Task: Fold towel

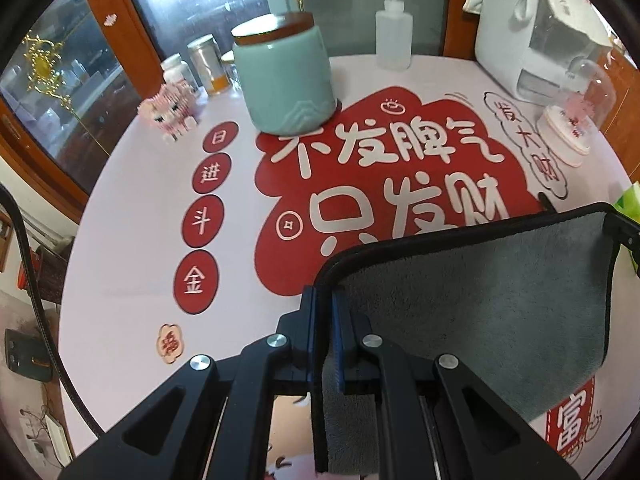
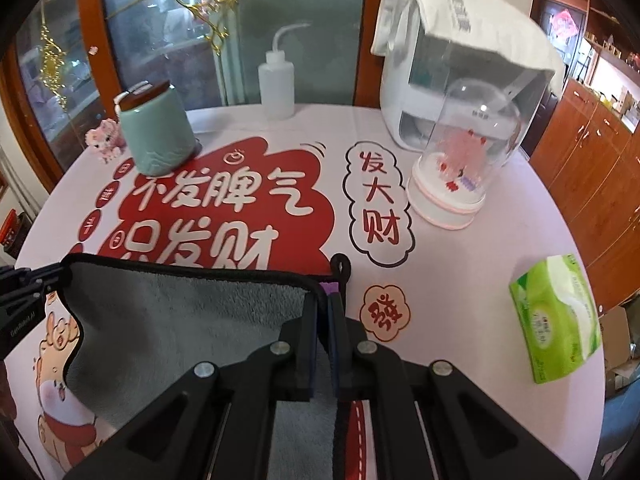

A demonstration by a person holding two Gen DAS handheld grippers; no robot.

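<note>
A grey towel (image 1: 480,292) with a black hem hangs between the two grippers above the table. My left gripper (image 1: 325,300) is shut on the towel's left top corner. My right gripper (image 2: 325,304) is shut on the right top corner, next to the towel's black hanging loop (image 2: 340,266). The towel (image 2: 192,312) stretches left from it to the other gripper (image 2: 32,284), and its lower part droops toward the tablecloth. In the left wrist view the right gripper (image 1: 624,232) shows at the towel's far corner.
The round table (image 1: 132,264) has a white cloth with red print. On it stand a teal jar (image 1: 286,80), a squeeze bottle (image 1: 394,36), a white appliance (image 2: 460,80), a glass-domed ornament (image 2: 456,176), a pink brick figure (image 1: 168,114) and a green tissue pack (image 2: 556,320).
</note>
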